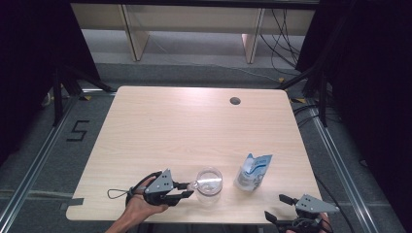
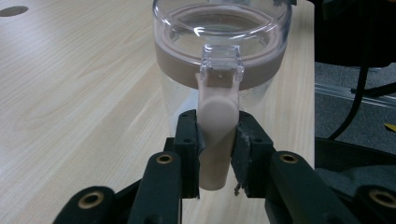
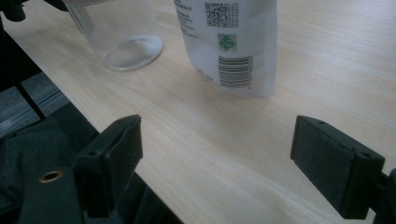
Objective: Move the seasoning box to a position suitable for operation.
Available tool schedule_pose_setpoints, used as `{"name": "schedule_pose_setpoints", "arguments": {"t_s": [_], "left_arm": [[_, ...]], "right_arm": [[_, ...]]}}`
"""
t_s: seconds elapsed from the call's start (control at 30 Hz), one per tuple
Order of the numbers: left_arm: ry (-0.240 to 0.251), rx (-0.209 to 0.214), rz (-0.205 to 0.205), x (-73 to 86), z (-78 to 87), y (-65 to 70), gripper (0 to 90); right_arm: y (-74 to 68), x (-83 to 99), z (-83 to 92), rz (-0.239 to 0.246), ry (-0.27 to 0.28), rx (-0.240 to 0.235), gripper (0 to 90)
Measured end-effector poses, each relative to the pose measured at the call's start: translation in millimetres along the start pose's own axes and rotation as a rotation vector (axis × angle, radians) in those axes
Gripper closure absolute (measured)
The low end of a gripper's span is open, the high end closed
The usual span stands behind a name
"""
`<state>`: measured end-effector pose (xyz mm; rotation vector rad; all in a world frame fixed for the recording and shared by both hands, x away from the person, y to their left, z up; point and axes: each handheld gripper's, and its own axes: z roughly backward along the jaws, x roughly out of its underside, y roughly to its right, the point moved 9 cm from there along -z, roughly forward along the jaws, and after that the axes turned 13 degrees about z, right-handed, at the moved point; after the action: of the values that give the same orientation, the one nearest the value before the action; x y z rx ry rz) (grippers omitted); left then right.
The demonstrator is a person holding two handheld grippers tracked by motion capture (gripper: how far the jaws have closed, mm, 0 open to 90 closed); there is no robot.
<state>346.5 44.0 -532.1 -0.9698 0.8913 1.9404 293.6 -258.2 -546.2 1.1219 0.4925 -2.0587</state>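
Clear plastic jug point(image 1: 209, 181) stands upright on the tabletop point(image 1: 184, 126), its beige handle point(image 2: 215, 140) clamped by the left hand-held gripper point(image 1: 187, 190). Right hand-held gripper point(image 1: 276, 208) rests wide open near a white pouch point(image 1: 253, 172).

At the lower left of the high view, the left gripper point(image 1: 187, 190) was black with a grey three-cornered plate and a thin looping cable; the right gripper point(image 1: 277, 208), lower right, matched. Brass-coloured rivets dotted the black jaws.

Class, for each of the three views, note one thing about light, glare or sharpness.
High view: overhead light washes the table's far half pale. Left gripper view: bright glints on the clear jar's lid rim, the pinched handle sharp. Right gripper view: the pouch's print is readable, the near jaws slightly soft.
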Motion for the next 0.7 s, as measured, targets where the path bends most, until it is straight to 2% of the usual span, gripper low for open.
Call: {"name": "schedule_pose_setpoints", "arguments": {"t_s": [0.03, 0.17, 0.2, 0.23, 0.27, 0.3, 0.37, 0.43, 0.47, 0.57, 0.6, 0.63, 0.67, 0.7], "left_arm": [[0.004, -0.014, -0.004, -0.7, 0.2, -2.1, 72.9], [0.011, -0.021, 0.001, -2.5, -0.7, -7.3, 73.0], [0.003, -0.028, -0.018, -2.8, -0.2, -9.9, 73.0], [0.012, -0.023, 0.010, -3.1, -1.2, -8.8, 73.0], [0.016, -0.018, 0.004, -3.9, -2.0, -10.0, 72.9], [0.018, -0.017, 0.002, -4.5, -2.3, -10.6, 72.9], [0.010, -0.015, 0.002, -4.2, -1.8, -11.6, 72.8], [0.017, -0.022, 0.020, -4.5, -1.9, -12.8, 72.6], [0.009, -0.023, 0.011, -4.4, -1.0, -14.3, 72.5], [0.012, -0.034, 0.015, -4.5, -0.3, -16.8, 72.5], [0.000, -0.038, -0.007, -4.1, 1.0, -19.4, 72.5], [0.000, -0.038, -0.007, -4.1, 1.0, -19.4, 72.6], [0.011, -0.040, 0.018, -4.4, 0.8, -18.8, 72.5], [0.011, -0.040, 0.018, -4.4, 0.8, -18.8, 72.5]], "right_arm": [[3.9, -0.9, -0.6, 0.042, 0.014, 0.010, 17.6], [4.7, -0.4, 0.4, 0.044, 0.009, 0.010, 17.7], [4.5, -0.6, -0.2, 0.040, 0.014, 0.012, 17.6], [2.3, 0.0, -0.3, 0.023, 0.007, -0.004, 17.7], [4.2, -0.2, 0.0, 0.038, 0.011, 0.010, 17.7], [1.1, 0.6, 0.9, 0.006, -0.001, -0.003, 17.7], [2.3, 0.6, 1.0, 0.016, -0.001, 0.002, 17.7], [1.6, 0.7, 0.9, 0.010, -0.001, 0.001, 17.7], [4.1, 0.1, 0.6, 0.039, 0.007, 0.005, 17.6], [4.5, -0.5, -0.1, 0.042, 0.014, 0.011, 17.6], [4.0, -0.2, 0.5, 0.042, 0.008, 0.005, 17.7], [4.0, -0.2, 0.5, 0.042, 0.008, 0.005, 17.7], [4.1, -0.2, 0.6, 0.042, 0.008, 0.006, 17.7], [4.1, -0.2, 0.6, 0.042, 0.008, 0.006, 17.7]]}}
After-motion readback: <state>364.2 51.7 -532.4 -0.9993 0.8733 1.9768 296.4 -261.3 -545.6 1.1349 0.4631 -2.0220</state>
